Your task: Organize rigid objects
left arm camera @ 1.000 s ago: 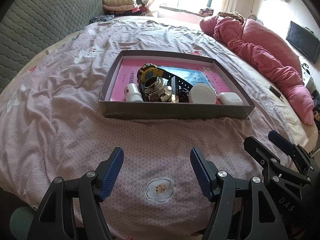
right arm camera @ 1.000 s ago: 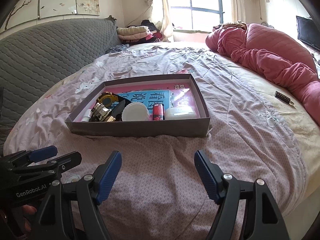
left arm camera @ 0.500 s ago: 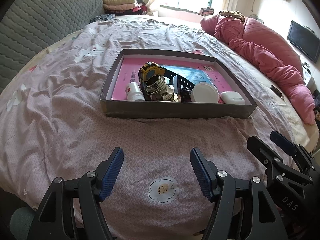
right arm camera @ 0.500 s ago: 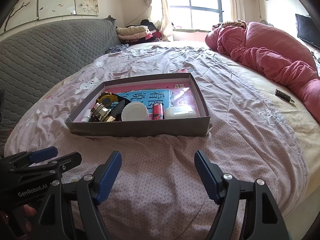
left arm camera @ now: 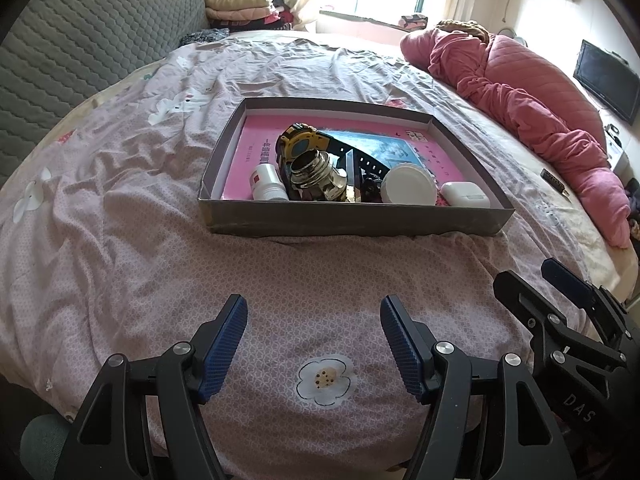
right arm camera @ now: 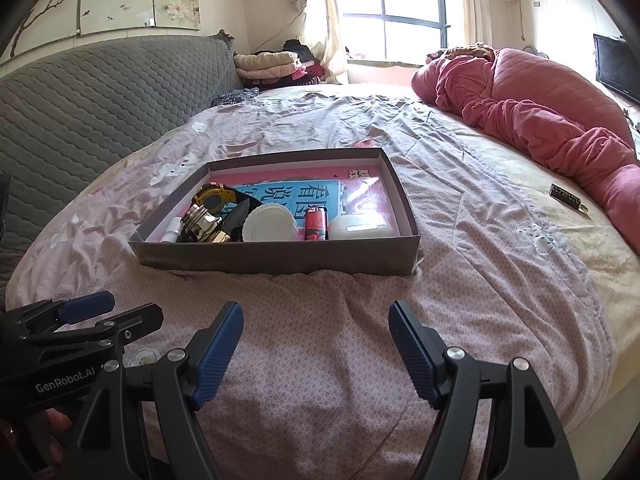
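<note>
Hovering over the bedsheet (left arm camera: 320, 280) with the left gripper (left arm camera: 313, 334) and right gripper (right arm camera: 316, 338) both wide and empty, everything's already crowded along the near wall of the box (left arm camera: 352, 224), so next probably means picking 1 item.

— What are we seeing in the grey shallow box (left arm camera: 352, 222) that is lying on the bed?

— We are seeing a pink and blue book (right arm camera: 316, 196) lying flat on its bottom. Along the near wall a small white bottle (left arm camera: 267, 182), a shiny metal jar (left arm camera: 316, 176) and a yellow-black tape measure (left arm camera: 300, 142) are crowding together at the left. A white round lid (left arm camera: 408, 186) is resting beside them, then a red lighter (right arm camera: 316, 224) and a white earbud case (left arm camera: 466, 194).
</note>
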Tool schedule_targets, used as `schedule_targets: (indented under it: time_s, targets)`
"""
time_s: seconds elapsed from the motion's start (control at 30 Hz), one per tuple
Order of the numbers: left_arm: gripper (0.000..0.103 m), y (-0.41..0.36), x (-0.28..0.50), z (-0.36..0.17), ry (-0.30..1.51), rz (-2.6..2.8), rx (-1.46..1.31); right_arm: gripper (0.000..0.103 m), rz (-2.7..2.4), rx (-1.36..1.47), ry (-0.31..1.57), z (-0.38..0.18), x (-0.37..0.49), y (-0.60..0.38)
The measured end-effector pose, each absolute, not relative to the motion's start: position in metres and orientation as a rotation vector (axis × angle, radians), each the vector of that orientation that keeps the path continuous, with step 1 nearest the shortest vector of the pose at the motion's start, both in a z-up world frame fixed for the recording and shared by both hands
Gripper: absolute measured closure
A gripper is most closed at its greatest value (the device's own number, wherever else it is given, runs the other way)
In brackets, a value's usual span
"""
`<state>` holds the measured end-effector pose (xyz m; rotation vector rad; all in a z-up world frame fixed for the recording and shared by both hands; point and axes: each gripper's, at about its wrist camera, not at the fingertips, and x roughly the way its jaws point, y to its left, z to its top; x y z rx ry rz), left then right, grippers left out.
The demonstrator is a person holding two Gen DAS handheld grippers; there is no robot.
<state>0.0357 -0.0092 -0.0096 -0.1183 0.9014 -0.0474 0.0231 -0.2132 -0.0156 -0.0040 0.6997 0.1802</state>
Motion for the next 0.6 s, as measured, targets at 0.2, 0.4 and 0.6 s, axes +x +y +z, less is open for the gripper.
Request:
schedule_targets:
  time_s: [0.2, 0.4, 0.6]
  targets:
    - [0.032, -0.0095, 0.0350, -0.0100, 0.898, -0.042, -0.117, 0.028, 0.178, -0.003, 0.699, -0.0153, 0.0233, -0.2136]
    - [0.032, -0.0096, 0.0338, -0.0096, 0.899, -0.041, -0.113, 0.028, 0.178, 0.000, 0.697, -0.0148, 0.0230, -0.2145]
    - [0.032, -0.0099, 0.0321, -0.0099, 0.905, -0.042, -0.112, 0.028, 0.177, 0.006, 0.696, -0.0139, 0.0229, -0.2159]
